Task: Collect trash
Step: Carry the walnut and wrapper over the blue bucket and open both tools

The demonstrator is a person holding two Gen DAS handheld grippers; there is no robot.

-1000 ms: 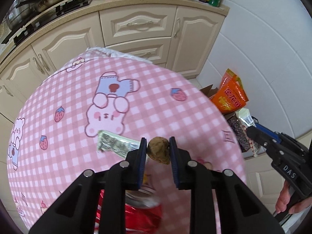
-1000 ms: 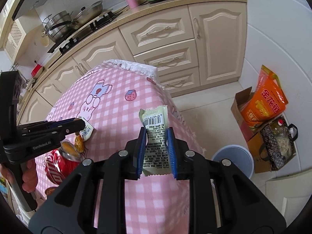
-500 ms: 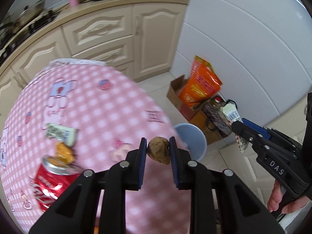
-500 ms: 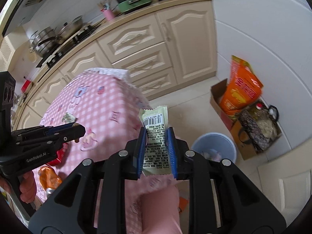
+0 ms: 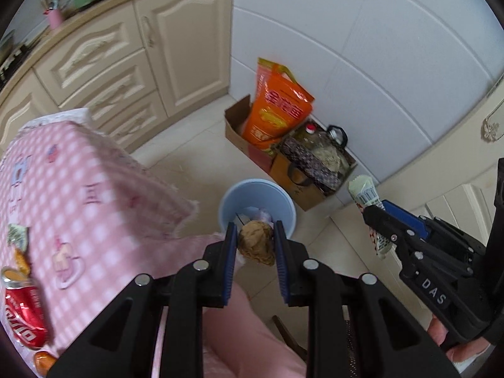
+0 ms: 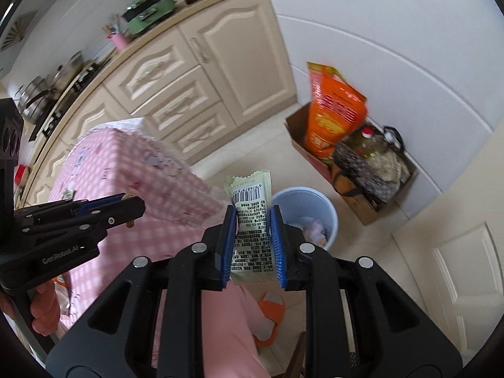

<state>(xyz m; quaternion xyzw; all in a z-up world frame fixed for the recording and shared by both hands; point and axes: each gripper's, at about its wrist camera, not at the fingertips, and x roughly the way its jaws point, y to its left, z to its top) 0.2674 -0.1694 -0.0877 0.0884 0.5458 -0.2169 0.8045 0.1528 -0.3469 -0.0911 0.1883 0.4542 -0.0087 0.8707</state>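
Red can (image 5: 23,316) sits on the pink table (image 5: 94,189) at far left. Left gripper (image 5: 255,239) is clamped tight on a brown lump (image 5: 255,243), w/ the blue bin (image 5: 283,204) on the floor right behind it. Right gripper (image 6: 253,236) is pinched on a green wrapper (image 6: 252,220), bin just to its right. Cardboard box (image 6: 371,204) by the wall.

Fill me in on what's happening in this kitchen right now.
A person is clearing trash off the pink checked table with two handheld grippers. The left gripper is shut on a crumpled brown lump, the right gripper on a green snack wrapper. Both hang near the blue bin on the floor. A red can remains on the table.
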